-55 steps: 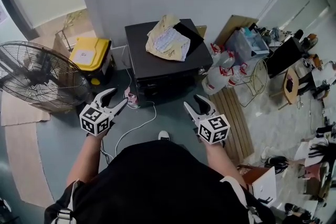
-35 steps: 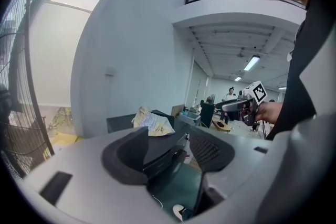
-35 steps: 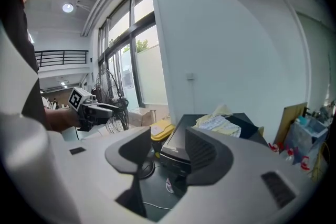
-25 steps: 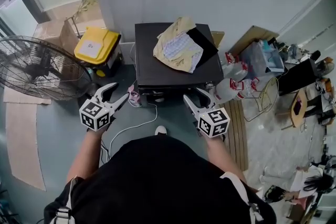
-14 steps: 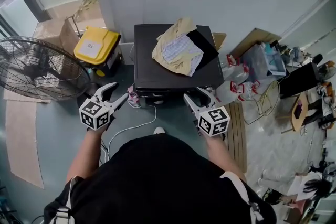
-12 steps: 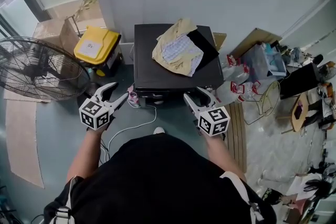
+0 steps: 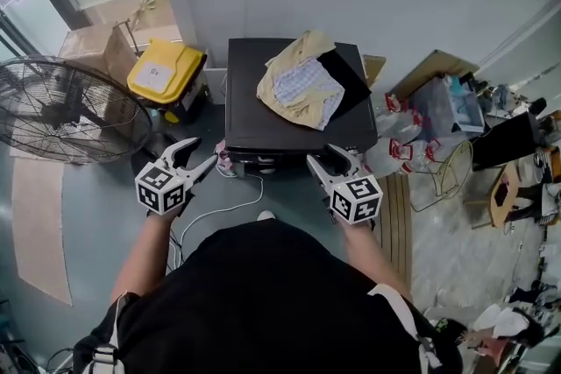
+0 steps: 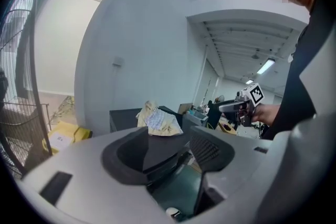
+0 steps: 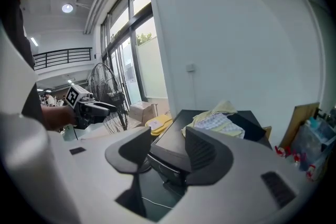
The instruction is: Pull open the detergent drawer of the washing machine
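Note:
The black washing machine (image 7: 294,123) stands against the white wall, with a yellow and checked cloth (image 7: 300,85) heaped on its lid. Only a thin strip of its front panel (image 7: 272,157) shows from above, and I cannot pick out the detergent drawer there. My left gripper (image 7: 200,153) hangs open off the machine's front left corner, touching nothing. My right gripper (image 7: 330,155) is open just before the front right corner. In the right gripper view the open right gripper (image 9: 168,157) frames the machine's upper front edge (image 9: 170,157). The left gripper (image 8: 176,152) is empty too.
A large floor fan (image 7: 66,114) stands at the left. A yellow-lidded bin (image 7: 166,70) sits beside the machine's left side. A white cable (image 7: 219,210) trails over the floor by my feet. Plastic jugs (image 7: 394,155) and a wooden slatted board (image 7: 403,215) lie to the right.
I have stepped a little closer to the machine, which now sits more centred. Both grippers stay open and keep almost the same places in front of it.

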`<state>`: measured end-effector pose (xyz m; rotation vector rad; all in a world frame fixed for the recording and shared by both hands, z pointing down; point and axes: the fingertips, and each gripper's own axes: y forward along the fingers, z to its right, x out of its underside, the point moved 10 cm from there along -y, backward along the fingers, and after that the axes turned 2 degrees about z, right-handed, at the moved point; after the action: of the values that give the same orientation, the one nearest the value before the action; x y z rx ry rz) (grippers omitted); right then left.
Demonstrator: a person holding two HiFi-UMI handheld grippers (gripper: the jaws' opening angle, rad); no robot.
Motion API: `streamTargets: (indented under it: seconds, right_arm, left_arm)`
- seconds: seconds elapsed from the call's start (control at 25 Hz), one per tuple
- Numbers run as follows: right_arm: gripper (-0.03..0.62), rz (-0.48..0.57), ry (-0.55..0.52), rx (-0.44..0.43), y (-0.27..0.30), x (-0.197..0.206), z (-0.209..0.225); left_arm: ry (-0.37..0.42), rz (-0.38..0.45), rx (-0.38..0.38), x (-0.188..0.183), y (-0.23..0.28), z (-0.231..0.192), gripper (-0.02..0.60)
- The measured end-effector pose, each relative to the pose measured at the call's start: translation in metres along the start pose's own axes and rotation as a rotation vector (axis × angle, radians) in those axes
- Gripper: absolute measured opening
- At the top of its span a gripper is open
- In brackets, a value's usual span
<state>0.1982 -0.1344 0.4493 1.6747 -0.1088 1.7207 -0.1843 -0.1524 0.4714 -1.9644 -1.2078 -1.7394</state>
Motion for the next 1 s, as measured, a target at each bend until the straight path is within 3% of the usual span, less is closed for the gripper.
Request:
streamTargets:
  seconds: [1.0]
  right_arm:
    - [0.210,-0.195,0.052,-0.047,0.051,0.068,0.038]
  left_arm:
    - [-0.044,-0.145,0.026,0.039,0.051,-0.007,0.250]
